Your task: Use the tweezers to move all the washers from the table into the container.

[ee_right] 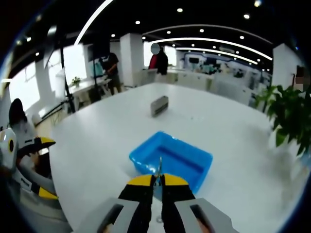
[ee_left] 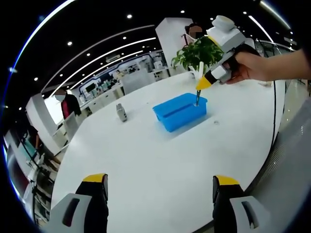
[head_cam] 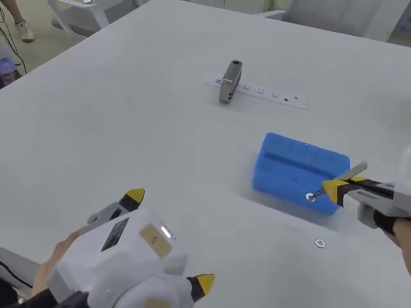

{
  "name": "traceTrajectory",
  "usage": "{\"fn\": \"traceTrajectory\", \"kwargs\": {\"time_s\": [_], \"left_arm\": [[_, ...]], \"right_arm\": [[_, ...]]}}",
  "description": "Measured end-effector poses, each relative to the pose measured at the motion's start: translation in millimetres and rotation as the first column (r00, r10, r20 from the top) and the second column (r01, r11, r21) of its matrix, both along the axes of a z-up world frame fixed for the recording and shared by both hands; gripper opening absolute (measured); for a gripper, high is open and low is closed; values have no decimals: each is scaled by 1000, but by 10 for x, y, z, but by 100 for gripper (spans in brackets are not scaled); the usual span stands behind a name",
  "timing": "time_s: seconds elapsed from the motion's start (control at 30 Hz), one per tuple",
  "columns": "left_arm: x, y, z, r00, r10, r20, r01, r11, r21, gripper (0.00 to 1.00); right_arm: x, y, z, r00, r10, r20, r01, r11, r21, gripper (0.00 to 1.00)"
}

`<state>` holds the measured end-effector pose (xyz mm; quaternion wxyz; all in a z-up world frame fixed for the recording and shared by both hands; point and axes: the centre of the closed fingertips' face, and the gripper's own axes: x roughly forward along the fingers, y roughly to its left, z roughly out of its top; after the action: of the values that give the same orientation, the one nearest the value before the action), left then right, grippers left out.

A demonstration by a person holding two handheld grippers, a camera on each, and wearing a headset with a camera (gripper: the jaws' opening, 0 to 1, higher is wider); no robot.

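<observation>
A blue container (head_cam: pixel 298 168) sits right of centre on the white table (head_cam: pixel 128 128). My right gripper (head_cam: pixel 337 189) is shut on a pair of metal tweezers (head_cam: pixel 353 171). Their tips pinch a small washer (head_cam: pixel 310 197) at the container's near right edge. In the right gripper view the tweezers (ee_right: pixel 160 167) point down toward the container (ee_right: pixel 170 158) from between the shut jaws (ee_right: pixel 159 180). A second washer (head_cam: pixel 320 243) lies on the table in front of the container. My left gripper (head_cam: pixel 169 239) is open at the near left, holding nothing; its own view (ee_left: pixel 160 179) shows the container (ee_left: pixel 180 111) far ahead.
A small grey metal block (head_cam: pixel 230 80) stands on a flat white power strip (head_cam: pixel 263 92) at the back of the table. A potted plant (ee_right: pixel 286 116) is off to the right. People stand in the background, well away from the table.
</observation>
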<state>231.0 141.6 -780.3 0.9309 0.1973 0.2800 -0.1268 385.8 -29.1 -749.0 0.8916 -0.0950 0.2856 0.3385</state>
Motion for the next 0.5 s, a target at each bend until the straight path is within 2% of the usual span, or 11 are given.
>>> {"fn": "traceTrajectory", "kwargs": {"time_s": [0.07,0.27,0.43,0.5], "left_arm": [[0,0,1,1000,0,0,0,1000,-2,91],[-1,-13,5,1000,-5,2,5,1000,-11,92],[-1,-13,3,1000,-4,2,4,1000,-12,92],[-2,-13,2,1000,-4,0,4,1000,-10,92]], "right_arm": [[37,19,44,1000,1,8,-1,1000,4,1],[175,49,57,999,-8,36,8,1000,-1,1],[311,58,-20,999,-17,43,18,1000,-26,2],[362,49,-119,999,-11,33,12,999,-53,2]]}}
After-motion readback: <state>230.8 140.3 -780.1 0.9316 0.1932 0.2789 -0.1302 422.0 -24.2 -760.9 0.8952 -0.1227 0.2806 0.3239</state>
